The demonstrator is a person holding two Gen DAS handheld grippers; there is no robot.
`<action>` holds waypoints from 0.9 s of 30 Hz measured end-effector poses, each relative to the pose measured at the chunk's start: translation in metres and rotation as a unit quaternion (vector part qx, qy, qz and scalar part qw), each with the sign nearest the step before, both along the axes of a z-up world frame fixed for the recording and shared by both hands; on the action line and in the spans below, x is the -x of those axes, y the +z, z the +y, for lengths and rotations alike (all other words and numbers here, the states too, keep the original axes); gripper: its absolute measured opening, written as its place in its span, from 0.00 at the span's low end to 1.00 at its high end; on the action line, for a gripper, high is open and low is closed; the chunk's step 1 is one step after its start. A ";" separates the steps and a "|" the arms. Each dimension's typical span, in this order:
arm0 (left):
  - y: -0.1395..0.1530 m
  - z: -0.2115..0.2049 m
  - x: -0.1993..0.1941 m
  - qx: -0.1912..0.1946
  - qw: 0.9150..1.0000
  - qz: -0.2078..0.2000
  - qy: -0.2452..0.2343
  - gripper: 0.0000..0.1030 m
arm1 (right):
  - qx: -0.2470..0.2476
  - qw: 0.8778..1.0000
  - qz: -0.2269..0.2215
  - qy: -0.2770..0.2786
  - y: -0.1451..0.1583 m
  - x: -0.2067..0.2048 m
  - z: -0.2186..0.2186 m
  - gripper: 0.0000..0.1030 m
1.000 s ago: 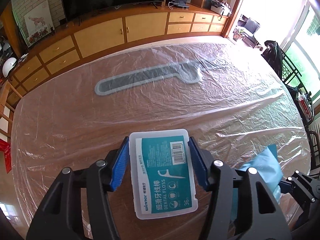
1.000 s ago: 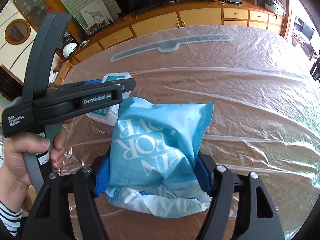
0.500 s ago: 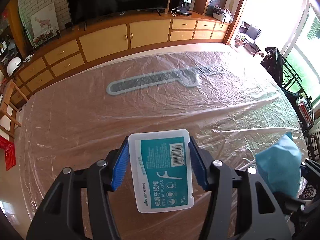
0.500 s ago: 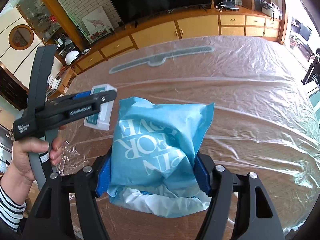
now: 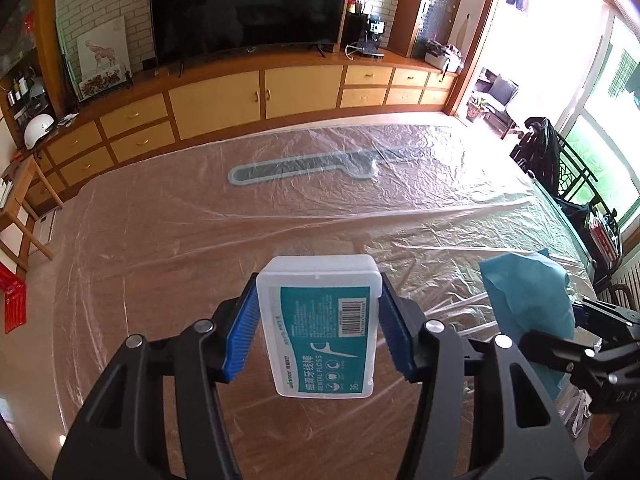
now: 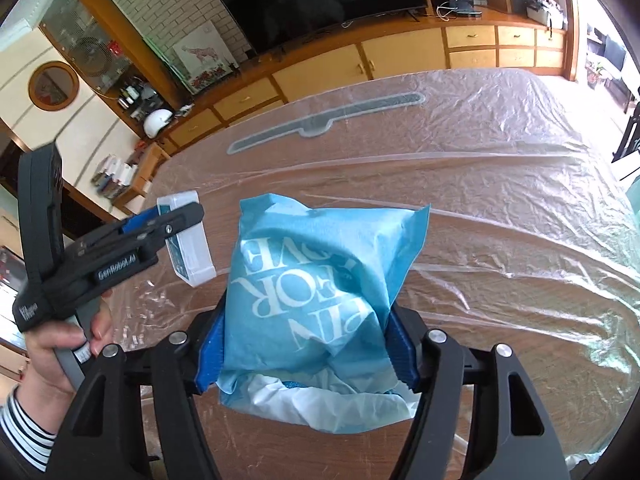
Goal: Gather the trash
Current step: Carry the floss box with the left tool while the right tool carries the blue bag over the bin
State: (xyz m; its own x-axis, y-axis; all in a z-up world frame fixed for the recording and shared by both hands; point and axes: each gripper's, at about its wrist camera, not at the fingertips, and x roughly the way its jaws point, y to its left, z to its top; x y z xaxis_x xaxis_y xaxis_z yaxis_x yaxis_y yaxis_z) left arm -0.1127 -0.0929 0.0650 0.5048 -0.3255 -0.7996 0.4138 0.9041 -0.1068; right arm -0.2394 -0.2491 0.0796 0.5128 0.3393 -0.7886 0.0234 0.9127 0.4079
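A clear plastic dental floss box [image 5: 320,328] with a teal label hangs above the table, and my left gripper [image 5: 319,282] is shut on it, its blue pads against the two long sides. The right wrist view shows that box [image 6: 190,248] from the side, at the left. A crumpled blue bag [image 6: 320,264] with white lettering sits between the pads of my right gripper [image 6: 308,320]. Its jaws are closing and squeeze the bag. The bag [image 5: 528,296] also shows at the right of the left wrist view.
The wooden table [image 5: 160,260] is covered with wrinkled clear film. A long grey strip [image 5: 304,168] lies under the film near its far side. Low cabinets [image 5: 220,100] and a TV stand beyond. A chair with dark clothes [image 5: 540,148] stands at the right.
Both grippers have risen from the table with their loads and more of the room shows. In the right wrist view the left gripper has drifted left and down.
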 end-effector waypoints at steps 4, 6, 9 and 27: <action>0.003 0.008 0.014 0.016 1.000 -0.002 0.006 0.55 | -0.005 1.000 0.002 -0.001 0.000 0.003 -0.001 0.63; 0.004 0.010 0.022 0.019 1.000 -0.003 0.007 0.55 | -0.008 1.000 0.002 0.000 0.001 0.006 -0.001 0.63; 0.008 0.015 0.032 0.026 1.000 -0.003 0.009 0.55 | -0.003 1.000 -0.006 0.007 0.005 0.013 -0.001 0.63; 0.033 0.024 0.123 0.048 0.998 -0.014 -0.044 0.55 | -0.021 0.994 -0.039 0.096 0.040 0.084 -0.014 0.63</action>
